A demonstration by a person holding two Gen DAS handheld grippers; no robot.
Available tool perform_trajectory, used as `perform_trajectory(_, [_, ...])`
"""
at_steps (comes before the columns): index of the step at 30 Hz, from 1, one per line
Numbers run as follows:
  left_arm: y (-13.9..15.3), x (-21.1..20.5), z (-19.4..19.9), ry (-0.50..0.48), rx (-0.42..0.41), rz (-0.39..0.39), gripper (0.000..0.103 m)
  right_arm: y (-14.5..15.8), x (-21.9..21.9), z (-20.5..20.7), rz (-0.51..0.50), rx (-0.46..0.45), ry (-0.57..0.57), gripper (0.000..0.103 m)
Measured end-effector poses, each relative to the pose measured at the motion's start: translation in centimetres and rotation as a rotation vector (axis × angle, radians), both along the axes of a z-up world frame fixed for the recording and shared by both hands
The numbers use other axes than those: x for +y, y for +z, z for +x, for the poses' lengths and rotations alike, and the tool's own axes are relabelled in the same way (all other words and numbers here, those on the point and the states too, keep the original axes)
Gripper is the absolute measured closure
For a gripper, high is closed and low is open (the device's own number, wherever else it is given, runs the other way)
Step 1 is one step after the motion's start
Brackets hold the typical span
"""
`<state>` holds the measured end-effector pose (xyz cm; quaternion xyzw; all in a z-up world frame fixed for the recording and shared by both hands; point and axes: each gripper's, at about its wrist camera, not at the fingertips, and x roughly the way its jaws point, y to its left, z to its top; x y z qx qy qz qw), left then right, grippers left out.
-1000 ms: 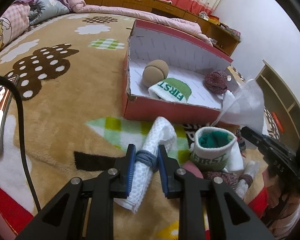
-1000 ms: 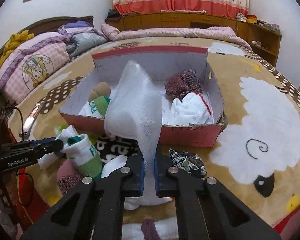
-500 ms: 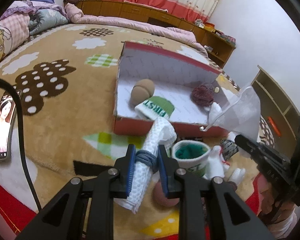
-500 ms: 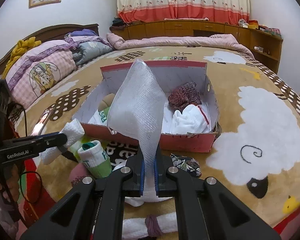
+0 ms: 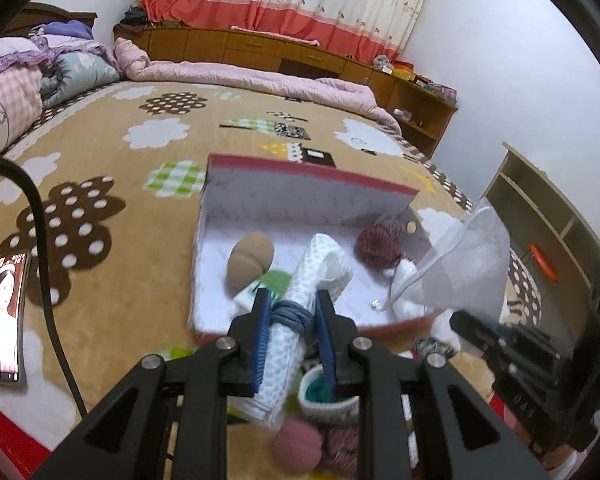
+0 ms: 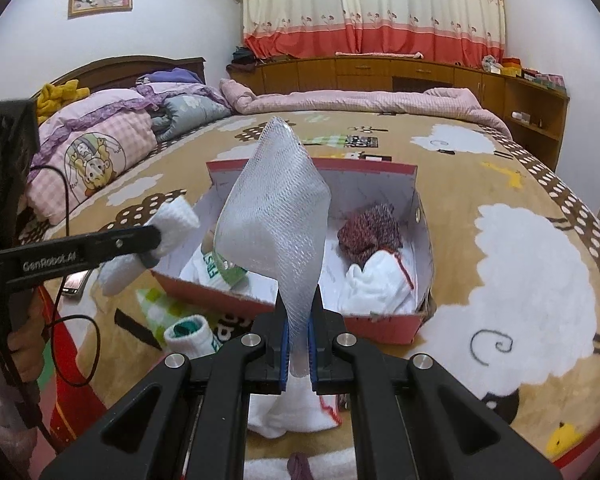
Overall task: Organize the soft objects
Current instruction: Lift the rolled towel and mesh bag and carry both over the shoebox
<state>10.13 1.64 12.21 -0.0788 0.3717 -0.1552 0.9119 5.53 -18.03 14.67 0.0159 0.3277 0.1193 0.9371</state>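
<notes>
On left gripper [image 6: 148, 246]: "GenRobot.AI"; sock [image 6: 188, 338] lettering unreadable.

The box [image 6: 380, 322] is red outside, white inside. In it lie a maroon-flecked knit bundle [image 6: 370, 234], a tan ball [image 5: 249, 263] and a white sock with a green band [image 6: 220, 268]. The rolled towel [image 5: 300, 320] is white waffle weave, tied with a grey-blue band [image 5: 294, 316]. The mesh bag [image 6: 276, 224] is translucent white. The blanket [image 6: 500, 280] is tan with white sheep and brown dotted clouds.
</notes>
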Motion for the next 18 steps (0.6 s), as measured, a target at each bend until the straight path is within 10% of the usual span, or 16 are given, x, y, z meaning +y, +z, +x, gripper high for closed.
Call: perform_trajectory(18, [0.6,-3.9,7.2,-0.001,0.007,0.021,0.08,-0.2,-0.7,4.1,-0.013,0.008,-0.004,0.095])
